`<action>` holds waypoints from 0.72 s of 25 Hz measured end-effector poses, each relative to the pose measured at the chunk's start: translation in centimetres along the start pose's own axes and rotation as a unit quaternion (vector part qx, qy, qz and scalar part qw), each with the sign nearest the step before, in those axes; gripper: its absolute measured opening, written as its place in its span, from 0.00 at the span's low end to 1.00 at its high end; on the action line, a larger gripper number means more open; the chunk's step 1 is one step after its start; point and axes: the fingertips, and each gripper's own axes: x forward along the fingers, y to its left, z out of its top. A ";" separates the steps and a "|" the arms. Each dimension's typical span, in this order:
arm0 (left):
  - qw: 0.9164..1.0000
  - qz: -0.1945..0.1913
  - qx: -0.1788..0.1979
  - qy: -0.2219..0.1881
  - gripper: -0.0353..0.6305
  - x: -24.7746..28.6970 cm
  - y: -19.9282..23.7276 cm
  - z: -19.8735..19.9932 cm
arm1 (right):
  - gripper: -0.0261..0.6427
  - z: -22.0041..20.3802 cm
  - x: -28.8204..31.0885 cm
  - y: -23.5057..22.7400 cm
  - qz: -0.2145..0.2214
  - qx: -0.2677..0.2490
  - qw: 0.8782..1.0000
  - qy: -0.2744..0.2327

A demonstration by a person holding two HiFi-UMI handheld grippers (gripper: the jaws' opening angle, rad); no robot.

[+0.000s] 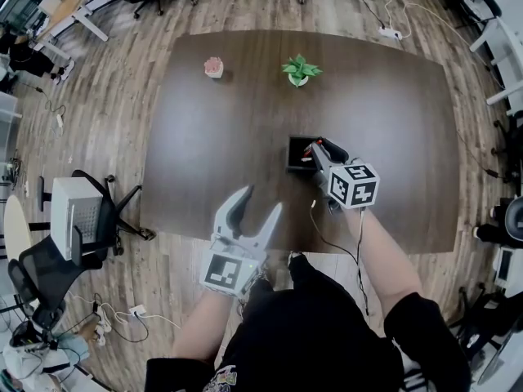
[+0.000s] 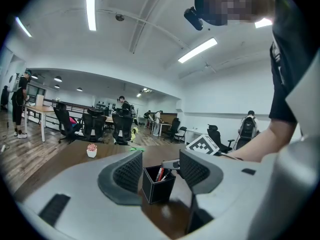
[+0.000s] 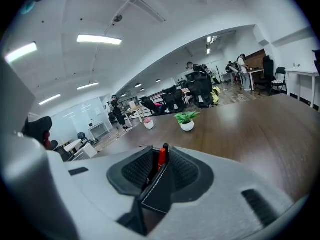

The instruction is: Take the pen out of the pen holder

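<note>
Dark wood fills most of the head view: a broad table (image 1: 229,137), bare apart from two small pots along its far side and the black pen holder (image 1: 292,155) right of centre, towards the near edge.

The left gripper (image 1: 260,201) hovers low in the centre of that view, over the table's near edge, with its fingers spread wide and nothing between them. Its own view shows the holder standing free ahead of the gap, touched by neither finger. That is the first risk: nothing steadies the holder.

The right gripper (image 1: 320,149) reaches into the holder from the right. In its own view the fingers are drawn close together, pinching the red pen (image 3: 161,158) near its upper end, while the pen's lower part stays inside the holder. A dark stitched wall of the holder also sits between the lower parts of the fingers. I cannot tell whether it is clamped or merely close. If it is caught, a lift probably drags the light holder up or tips it, since no other grip holds it down.

Another pen (image 2: 165,175) leans beside the red one. Pulling at an angle could rake it out or jam the red pen against the rim, so a straight upward draw looks safest. The grip sits high on a thin, smooth barrel, so the pen may swivel or slip if jerked.
</note>
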 end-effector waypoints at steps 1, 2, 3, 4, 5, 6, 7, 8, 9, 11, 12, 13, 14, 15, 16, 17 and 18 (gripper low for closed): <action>1.000 0.001 0.001 -0.001 0.37 0.0 0.1 0.0 | 0.20 0.0 0.0 -0.1 -0.001 0.001 1.000 0.000; 1.000 0.002 0.002 -0.003 0.37 0.0 0.1 0.1 | 0.20 0.0 0.0 -0.1 -0.002 0.001 1.000 -0.001; 1.000 0.002 0.003 -0.003 0.37 0.0 0.2 0.1 | 0.20 0.0 0.0 -0.1 -0.003 0.002 1.000 -0.001; 1.000 0.001 0.004 -0.002 0.37 0.0 0.2 0.0 | 0.21 -0.1 0.0 0.0 -0.003 0.003 1.000 -0.001; 1.000 -0.001 0.003 0.000 0.37 -0.1 0.2 -0.1 | 0.21 -0.2 0.0 0.0 -0.003 0.003 1.000 -0.001; 1.000 -0.001 0.003 0.001 0.37 0.0 0.2 -0.1 | 0.21 -0.2 0.1 0.0 -0.003 0.002 1.000 0.000; 1.000 0.000 0.004 -0.001 0.37 0.0 0.2 -0.1 | 0.21 -0.2 0.1 0.0 -0.003 0.002 1.000 0.000; 1.000 0.002 0.005 -0.005 0.37 0.1 0.3 0.1 | 0.20 -0.3 0.1 -0.1 -0.003 0.001 1.000 0.001; 1.000 0.004 0.005 -0.008 0.37 0.3 0.3 0.2 | 0.20 -0.3 0.2 -0.1 -0.003 0.001 1.000 0.001; 1.000 0.003 0.006 -0.008 0.37 0.3 0.1 0.3 | 0.20 -0.3 0.2 -0.1 -0.004 0.000 1.000 0.001; 1.000 0.002 0.006 -0.007 0.37 0.4 0.0 0.2 | 0.20 -0.3 0.2 -0.2 -0.005 -0.001 1.000 0.001; 1.000 0.002 0.006 -0.006 0.37 0.4 0.0 0.2 | 0.20 -0.3 0.2 -0.2 -0.006 -0.001 1.000 0.001; 1.000 0.002 0.006 -0.006 0.37 0.4 0.0 0.2 | 0.20 -0.3 0.2 -0.2 -0.007 -0.002 1.000 0.001; 1.000 0.001 0.005 -0.005 0.37 0.4 -0.1 0.2 | 0.20 -0.3 0.2 -0.3 -0.009 -0.003 1.000 0.002; 1.000 -0.002 0.005 -0.003 0.37 0.4 -0.1 0.2 | 0.20 -0.3 0.2 -0.3 -0.011 -0.003 1.000 0.002; 1.000 -0.005 0.003 0.000 0.37 0.3 -0.2 0.0 | 0.19 -0.3 0.2 -0.3 -0.013 -0.004 1.000 0.002; 1.000 -0.007 0.003 0.003 0.37 0.3 -0.2 -0.1 | 0.18 -0.3 0.2 -0.4 -0.016 -0.004 1.000 0.002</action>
